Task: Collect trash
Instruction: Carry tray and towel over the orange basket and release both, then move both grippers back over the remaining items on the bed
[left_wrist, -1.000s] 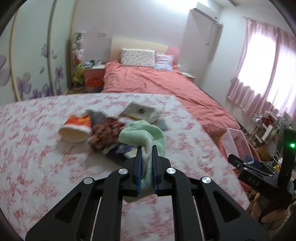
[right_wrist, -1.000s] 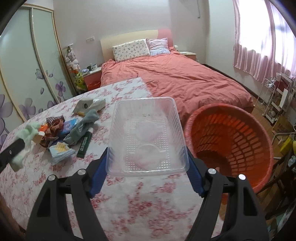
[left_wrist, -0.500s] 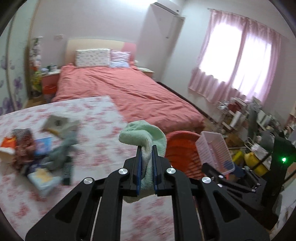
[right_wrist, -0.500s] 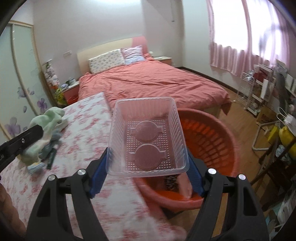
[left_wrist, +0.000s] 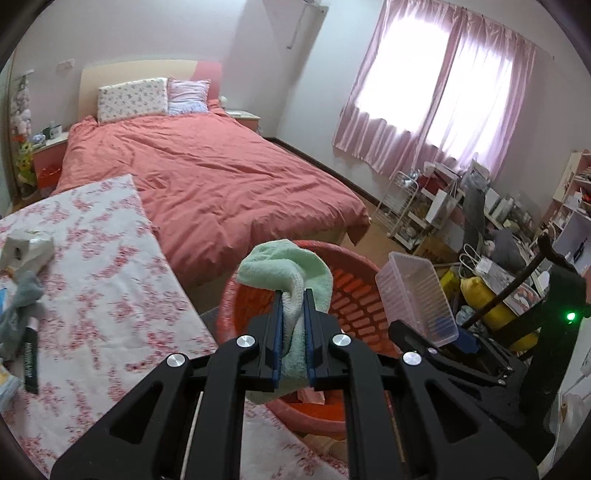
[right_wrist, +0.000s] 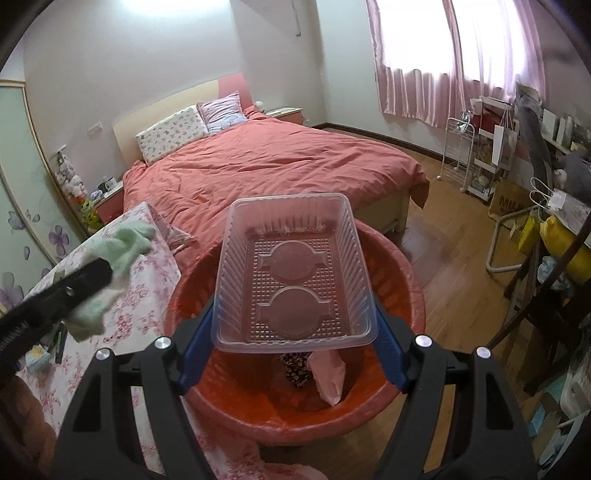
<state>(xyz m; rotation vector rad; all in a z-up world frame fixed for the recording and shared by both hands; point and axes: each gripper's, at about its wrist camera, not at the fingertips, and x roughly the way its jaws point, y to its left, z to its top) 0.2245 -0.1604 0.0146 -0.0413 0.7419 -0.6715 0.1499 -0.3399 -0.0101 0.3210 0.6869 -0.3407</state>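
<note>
My left gripper (left_wrist: 293, 325) is shut on a light green cloth (left_wrist: 286, 273), which hangs over the near rim of a round orange basket (left_wrist: 354, 295). My right gripper (right_wrist: 291, 343) is shut on a clear plastic tray (right_wrist: 295, 273), holding it by its two long sides above the same orange basket (right_wrist: 399, 266). Inside the basket lie a pink piece (right_wrist: 328, 373) and a dark patterned scrap (right_wrist: 295, 369). In the right wrist view the left gripper (right_wrist: 74, 284) with the green cloth (right_wrist: 118, 251) comes in from the left, over the flowered table edge.
A table with a pink flowered cover (left_wrist: 110, 280) holds leftover items: a grey cloth (left_wrist: 22, 295), a crumpled white wrapper (left_wrist: 26, 247), a dark tube (left_wrist: 31, 354). A bed with a red cover (left_wrist: 207, 173) stands behind. Cluttered shelves and yellow containers (left_wrist: 484, 295) stand at the right.
Both grippers have swung right, away from the pile on the table, and now hang over the orange basket. The cloth and the tray stay gripped as before.
</note>
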